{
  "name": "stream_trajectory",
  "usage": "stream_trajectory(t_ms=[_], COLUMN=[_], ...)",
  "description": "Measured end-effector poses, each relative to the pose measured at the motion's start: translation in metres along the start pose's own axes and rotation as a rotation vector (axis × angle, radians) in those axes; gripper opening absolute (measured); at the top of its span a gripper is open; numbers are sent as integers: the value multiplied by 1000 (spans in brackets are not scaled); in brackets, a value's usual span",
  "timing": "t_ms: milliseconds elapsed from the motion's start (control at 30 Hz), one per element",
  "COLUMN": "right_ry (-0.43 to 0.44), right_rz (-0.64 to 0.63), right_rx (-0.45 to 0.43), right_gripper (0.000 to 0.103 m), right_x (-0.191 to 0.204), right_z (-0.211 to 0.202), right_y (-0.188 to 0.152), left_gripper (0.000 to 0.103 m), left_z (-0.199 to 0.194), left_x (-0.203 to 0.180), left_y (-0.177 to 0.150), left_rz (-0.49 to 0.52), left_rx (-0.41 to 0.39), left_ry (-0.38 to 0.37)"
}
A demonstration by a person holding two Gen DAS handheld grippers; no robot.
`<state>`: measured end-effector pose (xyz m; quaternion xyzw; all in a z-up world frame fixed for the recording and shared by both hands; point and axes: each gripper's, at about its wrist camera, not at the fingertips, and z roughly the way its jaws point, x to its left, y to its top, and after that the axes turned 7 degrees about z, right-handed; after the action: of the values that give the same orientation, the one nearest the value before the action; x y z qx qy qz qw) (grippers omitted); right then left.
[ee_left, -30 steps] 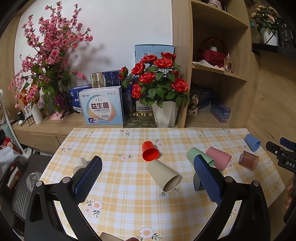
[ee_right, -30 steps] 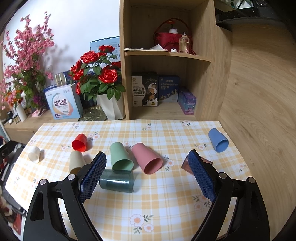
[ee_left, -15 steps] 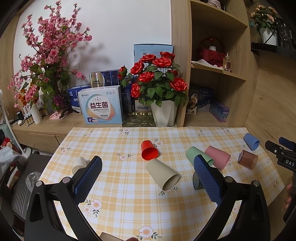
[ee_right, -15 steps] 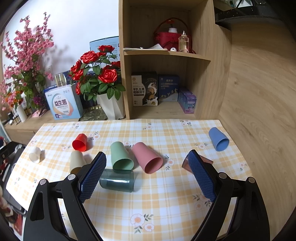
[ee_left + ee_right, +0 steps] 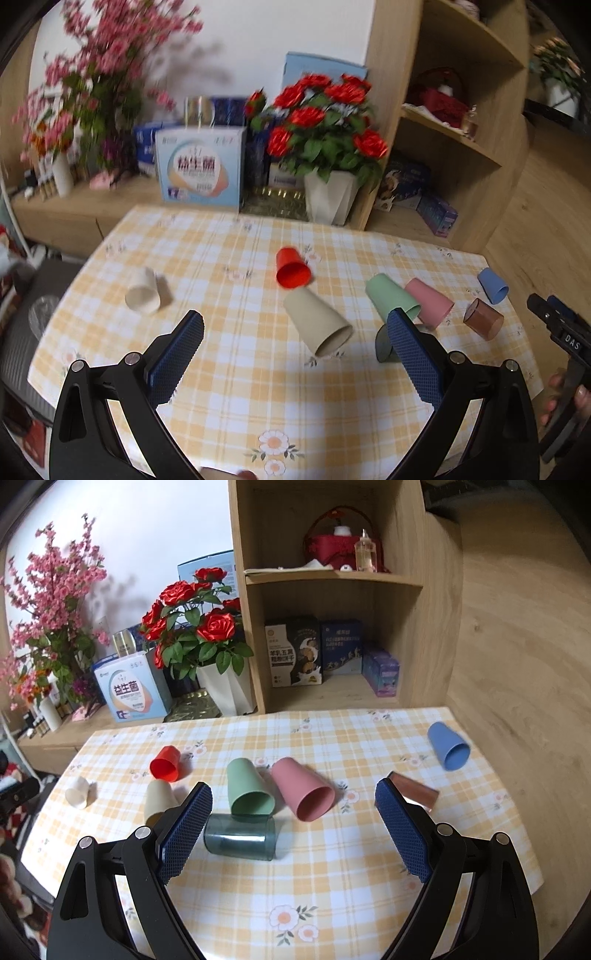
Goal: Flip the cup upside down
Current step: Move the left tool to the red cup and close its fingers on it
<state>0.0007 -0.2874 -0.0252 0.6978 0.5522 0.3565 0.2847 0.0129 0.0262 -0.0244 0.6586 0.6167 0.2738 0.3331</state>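
Note:
Several cups lie on their sides on the checked tablecloth (image 5: 240, 387): white (image 5: 142, 291), red (image 5: 291, 267), beige (image 5: 319, 325), green (image 5: 389, 297), pink (image 5: 430, 308), brown (image 5: 484, 319), blue (image 5: 493, 285), and a dark clear one (image 5: 240, 836). My left gripper (image 5: 295, 332) is open and empty above the table's front, with the beige cup between its fingers' lines. My right gripper (image 5: 293, 801) is open and empty, above the dark clear cup, with the green cup (image 5: 248, 788) and pink cup (image 5: 303, 794) ahead of it. The right gripper's body shows at the left wrist view's right edge (image 5: 561, 336).
Behind the table a low cabinet carries a white vase of red roses (image 5: 328, 195), a blue-and-white box (image 5: 199, 170) and pink blossoms (image 5: 92, 92). A wooden shelf unit (image 5: 332, 627) with boxes stands behind the table. The blue cup (image 5: 448, 746) lies near the table's right edge.
The left gripper view has tilted and shifted, with motion blur; the cups sit lower and further right in its frame. The right gripper has barely moved. No cup has moved.

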Motion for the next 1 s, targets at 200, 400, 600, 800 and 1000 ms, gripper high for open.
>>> stream_trajectory(t_ms=[200, 400, 600, 800, 1000], right_ry=[35, 60, 29, -29, -47], right_rz=[80, 89, 63, 59, 63], right_rx=[57, 93, 187, 226, 247], right_gripper=[88, 88, 88, 89, 89], right_x=[-10, -13, -13, -24, -34], right_z=[23, 45, 70, 92, 109], right_y=[-9, -22, -28, -32, -29], left_gripper=[97, 94, 83, 83, 82], left_z=[21, 56, 106, 195, 288], left_x=[21, 39, 40, 42, 45], left_y=[-9, -8, 19, 50, 72], left_rz=[27, -15, -79, -201, -294], left_rx=[51, 125, 183, 341, 467], left_ry=[28, -21, -105, -186, -175])
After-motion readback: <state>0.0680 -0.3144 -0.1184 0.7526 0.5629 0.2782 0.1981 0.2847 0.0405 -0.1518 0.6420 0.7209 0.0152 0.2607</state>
